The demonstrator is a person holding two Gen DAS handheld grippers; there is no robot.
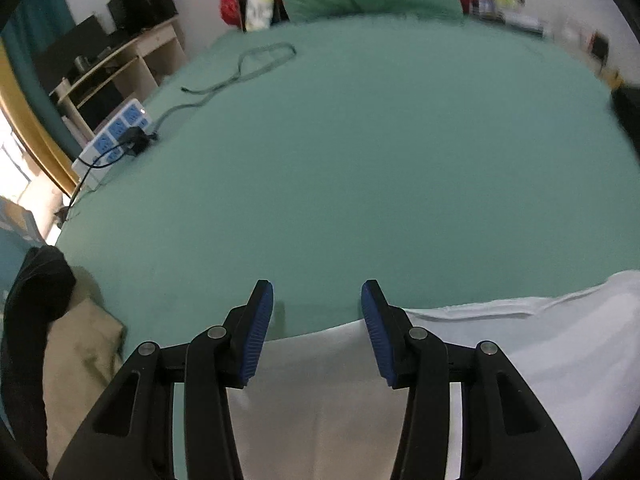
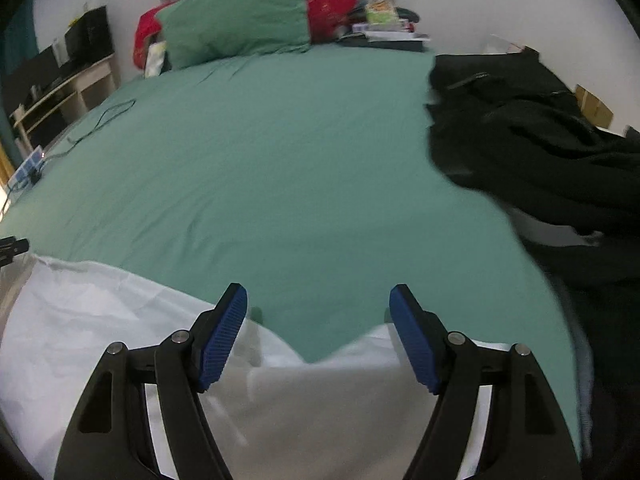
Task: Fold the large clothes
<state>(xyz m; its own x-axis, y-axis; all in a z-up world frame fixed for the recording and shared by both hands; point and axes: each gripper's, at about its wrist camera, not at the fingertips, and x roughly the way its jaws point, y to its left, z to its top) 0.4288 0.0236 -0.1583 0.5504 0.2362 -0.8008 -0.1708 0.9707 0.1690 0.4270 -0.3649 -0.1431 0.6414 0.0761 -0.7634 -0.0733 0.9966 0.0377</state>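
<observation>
Both tongs released, nothing between pads: left tongs (image 1: 317, 322), right tongs (image 2: 318, 330). White garment (image 2: 100, 320) flat on near edge of green bed (image 1: 360, 160); black clothes (image 2: 540, 148) at bed's right.

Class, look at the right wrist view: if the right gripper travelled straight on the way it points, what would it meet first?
Probably the white garment lying beneath the open right gripper, or the green bedsheet just beyond its edge; depth is unclear.
</observation>
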